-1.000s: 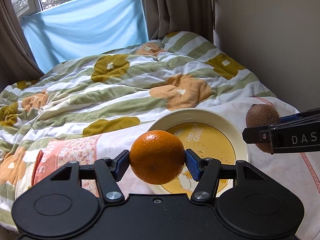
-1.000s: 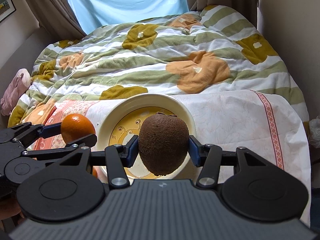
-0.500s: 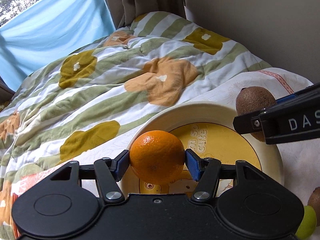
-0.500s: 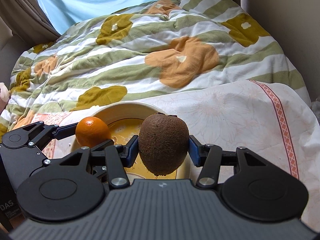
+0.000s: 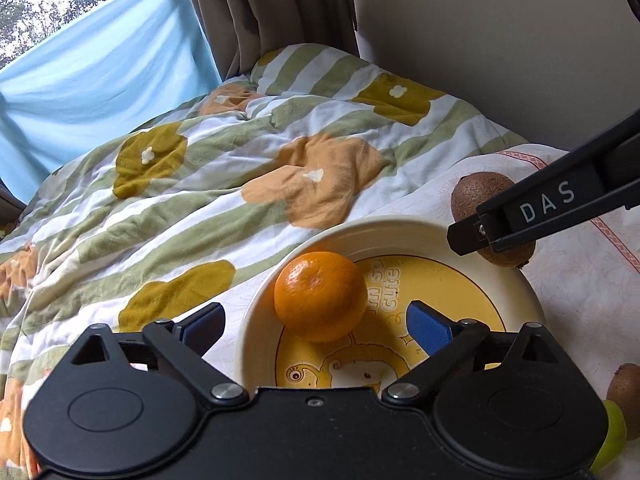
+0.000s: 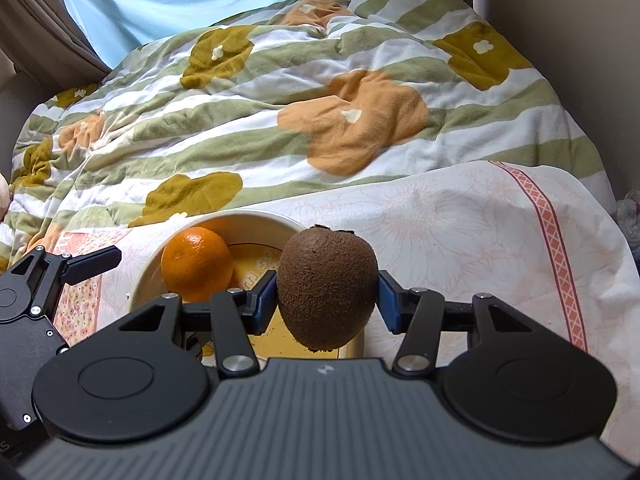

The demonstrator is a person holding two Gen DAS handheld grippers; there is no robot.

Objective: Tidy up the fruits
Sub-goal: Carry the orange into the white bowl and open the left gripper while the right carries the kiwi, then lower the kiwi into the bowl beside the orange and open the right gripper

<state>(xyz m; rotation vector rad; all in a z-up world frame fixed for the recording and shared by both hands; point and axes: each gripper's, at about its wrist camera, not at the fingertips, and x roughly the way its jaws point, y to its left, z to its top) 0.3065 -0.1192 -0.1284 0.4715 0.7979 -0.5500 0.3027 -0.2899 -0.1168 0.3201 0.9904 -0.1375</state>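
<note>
Half a second ago your left gripper (image 5: 316, 326) clamped the orange (image 5: 320, 296); now its fingers (image 5: 429, 326) are spread wide and released, and the fruit sits free in the bowl (image 5: 400, 228), near the bowl's left wall, touching neither blue pad. Your right gripper (image 6: 327, 306) is clenched on the kiwi (image 6: 327, 288), pads pressed to both its sides, holding it upright just above the bowl's near right rim. From your left camera that kiwi (image 5: 480, 196) shows past the bowl's far right edge, partly hidden behind the right gripper's black finger marked "DAS". From your right camera the orange (image 6: 196, 264) lies in the bowl (image 6: 256, 218) to the left of the held kiwi, with your left gripper's open finger (image 6: 94, 260) further left, outside the rim. The bowl rests on a pale floral cloth (image 6: 460, 220) with a pink border, spread over a bed's striped, flowered quilt (image 6: 280, 92). At your left view's right edge, a second kiwi (image 5: 624, 384) and a green fruit (image 5: 610, 436) lie near each other on the cloth.
</note>
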